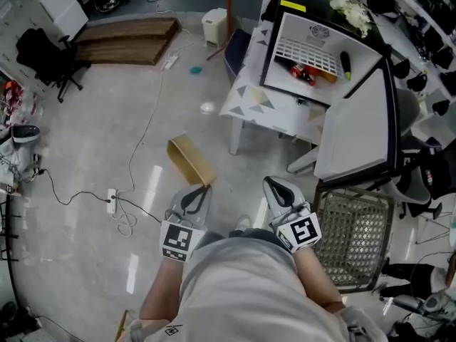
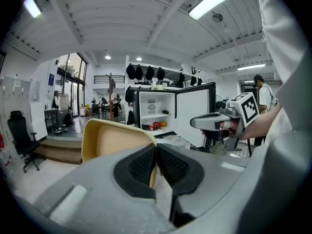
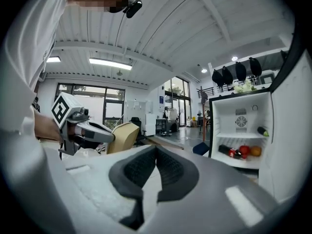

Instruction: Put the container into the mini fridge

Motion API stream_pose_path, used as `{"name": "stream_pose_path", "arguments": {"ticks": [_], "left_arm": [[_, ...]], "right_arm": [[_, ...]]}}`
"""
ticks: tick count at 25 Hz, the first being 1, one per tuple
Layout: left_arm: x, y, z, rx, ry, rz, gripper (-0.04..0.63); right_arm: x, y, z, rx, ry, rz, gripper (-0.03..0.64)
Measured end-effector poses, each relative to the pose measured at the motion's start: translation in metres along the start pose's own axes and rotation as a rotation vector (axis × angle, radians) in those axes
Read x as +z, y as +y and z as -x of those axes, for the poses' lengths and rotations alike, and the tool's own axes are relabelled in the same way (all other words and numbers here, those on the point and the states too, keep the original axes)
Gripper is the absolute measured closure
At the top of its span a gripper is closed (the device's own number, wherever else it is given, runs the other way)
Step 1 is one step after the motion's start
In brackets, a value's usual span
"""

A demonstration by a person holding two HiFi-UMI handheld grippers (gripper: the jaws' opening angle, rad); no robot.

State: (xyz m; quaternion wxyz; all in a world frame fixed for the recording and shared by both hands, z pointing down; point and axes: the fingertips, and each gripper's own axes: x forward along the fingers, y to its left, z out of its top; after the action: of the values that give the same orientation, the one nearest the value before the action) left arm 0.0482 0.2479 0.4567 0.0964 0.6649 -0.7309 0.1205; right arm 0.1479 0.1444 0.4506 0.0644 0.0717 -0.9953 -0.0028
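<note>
Across the whole room spreads a polished grey floor (image 1: pixel 92 155), catching streaks of ceiling light. At about ten o'clock from the person, a low wooden platform (image 1: pixel 125 41) lies against the far side, with a black office chair (image 1: pixel 46 55) just beside it. At one o'clock stands a pale counter (image 1: pixel 249 102) patterned with triangles, and on it sits the mini fridge (image 1: pixel 296 20), its door (image 1: pixel 356 130) swung wide toward three o'clock. A wire basket (image 1: pixel 356 237) stands on the floor below the door, at the person's right.

The container (image 1: pixel 191 161), a tan open box, hangs over the floor at twelve o'clock from the left tongs (image 2: pixel 156 152), well apart from the fridge. Those tongs are pinched narrow on its near wall, which sits between the pads. The right tongs (image 3: pixel 156 155) are closed on nothing, pads together, pointing toward the fridge.

Inside the fridge lie red items (image 1: pixel 303 72) and a dark bottle (image 1: pixel 345 64). A white power strip (image 1: pixel 111 200) and its cable rest on the floor at nine o'clock.
</note>
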Motion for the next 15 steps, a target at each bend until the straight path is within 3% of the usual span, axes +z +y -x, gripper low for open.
{"name": "stream_pose_path", "arguments": {"ticks": [8, 15], "left_arm": [[0.012, -0.01, -0.042, 0.002, 0.039, -0.011, 0.578], [0.015, 0.02, -0.076, -0.016, 0.045, -0.029, 0.578]], "right_arm": [[-0.011, -0.042, 0.002, -0.013, -0.003, -0.028, 0.613], [-0.013, -0.066, -0.033, -0.026, 0.017, -0.024, 0.614]]}}
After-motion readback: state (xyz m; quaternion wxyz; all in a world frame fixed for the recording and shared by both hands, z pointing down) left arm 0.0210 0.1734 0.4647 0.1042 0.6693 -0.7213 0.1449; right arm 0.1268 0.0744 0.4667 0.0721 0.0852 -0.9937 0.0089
